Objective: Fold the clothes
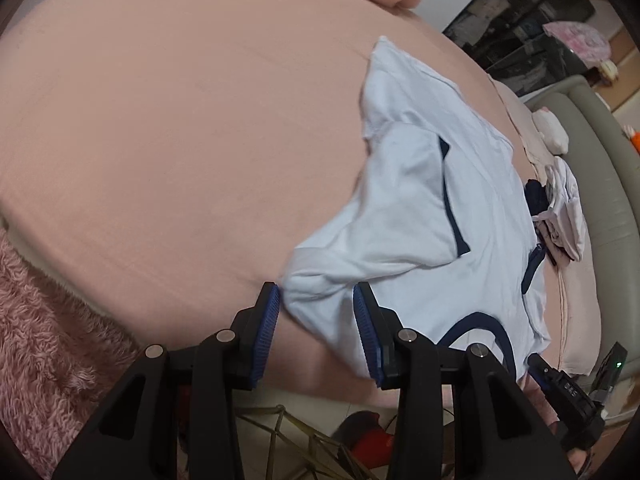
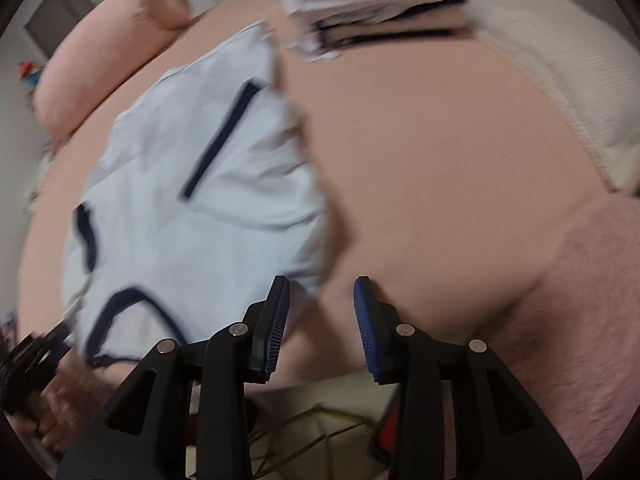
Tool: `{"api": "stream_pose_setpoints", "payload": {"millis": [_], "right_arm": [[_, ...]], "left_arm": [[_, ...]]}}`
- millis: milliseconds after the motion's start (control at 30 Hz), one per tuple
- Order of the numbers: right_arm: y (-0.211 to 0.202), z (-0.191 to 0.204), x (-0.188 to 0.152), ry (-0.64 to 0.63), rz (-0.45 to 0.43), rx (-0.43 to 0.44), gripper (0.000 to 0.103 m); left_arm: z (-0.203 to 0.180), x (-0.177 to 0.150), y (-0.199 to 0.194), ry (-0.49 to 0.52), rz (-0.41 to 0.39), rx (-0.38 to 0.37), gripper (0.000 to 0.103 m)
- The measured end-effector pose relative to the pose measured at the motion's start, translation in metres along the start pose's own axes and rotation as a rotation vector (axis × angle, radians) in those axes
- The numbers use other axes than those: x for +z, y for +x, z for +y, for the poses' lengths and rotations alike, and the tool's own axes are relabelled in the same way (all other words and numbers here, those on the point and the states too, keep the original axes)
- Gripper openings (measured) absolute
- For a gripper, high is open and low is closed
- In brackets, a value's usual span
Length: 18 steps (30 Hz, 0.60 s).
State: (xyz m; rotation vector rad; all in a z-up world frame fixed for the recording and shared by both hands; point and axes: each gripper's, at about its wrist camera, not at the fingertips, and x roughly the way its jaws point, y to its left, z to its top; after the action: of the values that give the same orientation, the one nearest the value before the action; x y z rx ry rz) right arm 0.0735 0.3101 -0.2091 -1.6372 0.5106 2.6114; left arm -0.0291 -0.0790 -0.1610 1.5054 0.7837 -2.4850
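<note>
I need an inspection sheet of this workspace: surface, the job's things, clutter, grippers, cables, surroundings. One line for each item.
Surface: bed with a pink sheet, mostly bare.
Job's things: light blue shirt with navy trim, lying on the sheet with a sleeve folded over the body.
Clutter: stack of folded clothes beyond the shirt; fluffy pink blanket at the bed's near edge.
Grippers: left gripper open, a bunched shirt corner between its fingers; right gripper open, beside the shirt's edge, holding nothing.
Cables: nothing seen.
Surroundings: pink pillow; dark shelving; red object on the floor; image blurred.
</note>
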Motion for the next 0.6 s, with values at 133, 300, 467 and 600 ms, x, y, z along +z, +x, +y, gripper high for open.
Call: {"api": "stream_pose_setpoints", "payload": {"millis": [133, 300, 467, 600], "right_arm": [[-0.009, 0.006, 0.000, -0.043, -0.056, -0.082, 0.033], [-0.008, 0.003, 0.008, -0.046, -0.048, -0.126, 0.033], [-0.028, 0.033, 0.010, -0.091, -0.064, -0.042, 0.033], [-0.026, 0.046, 0.002, -0.116, -0.049, -0.038, 0.033]], "left_arm": [[-0.011, -0.001, -0.004, 0.060, -0.039, 0.085, 0.040], [-0.026, 0.007, -0.010, 0.128, -0.078, 0.093, 0.040], [-0.042, 0.014, -0.024, 0.213, -0.111, 0.060, 0.027], [-0.060, 0.013, -0.032, 0.284, -0.114, 0.026, 0.026]]}}
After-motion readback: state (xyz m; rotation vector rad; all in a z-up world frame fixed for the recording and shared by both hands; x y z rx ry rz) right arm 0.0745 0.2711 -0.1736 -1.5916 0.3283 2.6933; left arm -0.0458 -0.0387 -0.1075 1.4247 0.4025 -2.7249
